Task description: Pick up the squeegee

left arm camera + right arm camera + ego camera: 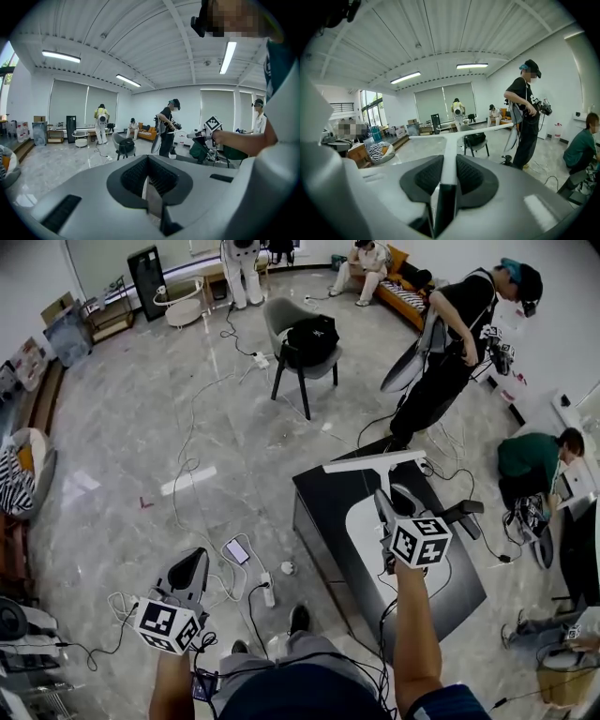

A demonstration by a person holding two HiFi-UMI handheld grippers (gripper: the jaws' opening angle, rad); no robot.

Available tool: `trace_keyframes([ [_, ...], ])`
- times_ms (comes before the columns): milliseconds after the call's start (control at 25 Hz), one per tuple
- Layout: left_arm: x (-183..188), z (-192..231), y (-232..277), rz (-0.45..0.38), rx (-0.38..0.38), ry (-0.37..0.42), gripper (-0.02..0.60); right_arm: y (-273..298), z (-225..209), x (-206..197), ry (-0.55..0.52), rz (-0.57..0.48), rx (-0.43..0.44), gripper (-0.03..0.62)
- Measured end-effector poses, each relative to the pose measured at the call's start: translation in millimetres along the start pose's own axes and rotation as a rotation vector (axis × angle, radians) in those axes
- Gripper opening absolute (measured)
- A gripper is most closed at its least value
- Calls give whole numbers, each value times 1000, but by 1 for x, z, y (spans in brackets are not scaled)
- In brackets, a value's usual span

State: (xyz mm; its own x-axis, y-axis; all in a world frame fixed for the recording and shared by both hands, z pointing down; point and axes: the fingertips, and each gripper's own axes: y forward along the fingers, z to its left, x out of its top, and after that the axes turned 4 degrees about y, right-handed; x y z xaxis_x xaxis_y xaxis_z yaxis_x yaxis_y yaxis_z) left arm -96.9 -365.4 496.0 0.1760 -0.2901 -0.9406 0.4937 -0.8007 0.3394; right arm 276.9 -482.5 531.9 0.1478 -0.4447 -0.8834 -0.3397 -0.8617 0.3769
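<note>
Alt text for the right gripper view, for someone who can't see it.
The right gripper is clamped on the white handle of a T-shaped squeegee, its blade crossing ahead. Beyond, a person in black stands in a bright room.

Open-plan robot data-collection lab: polished stone floor [141,427] strewn with cables [192,442] and a power strip [267,589], black bench [337,488], chair [279,317], orange sofa [397,259], shelving [108,310], standing person [459,324] handling equipment, ceiling strip lights [61,56]

Bright, even light from ceiling tubes [61,56]; floor [159,418] glare; fisheye edges dark.
</note>
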Motion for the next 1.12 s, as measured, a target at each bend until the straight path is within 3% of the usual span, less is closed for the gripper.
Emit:
trace_keyframes([
  [600,62,-9,-45,-120,16,66,6,-117,77,90,-99,-223,107,97],
  [1120,90,-15,-68,-169,45,97,6,-175,102,116,-186,-310,134,98],
])
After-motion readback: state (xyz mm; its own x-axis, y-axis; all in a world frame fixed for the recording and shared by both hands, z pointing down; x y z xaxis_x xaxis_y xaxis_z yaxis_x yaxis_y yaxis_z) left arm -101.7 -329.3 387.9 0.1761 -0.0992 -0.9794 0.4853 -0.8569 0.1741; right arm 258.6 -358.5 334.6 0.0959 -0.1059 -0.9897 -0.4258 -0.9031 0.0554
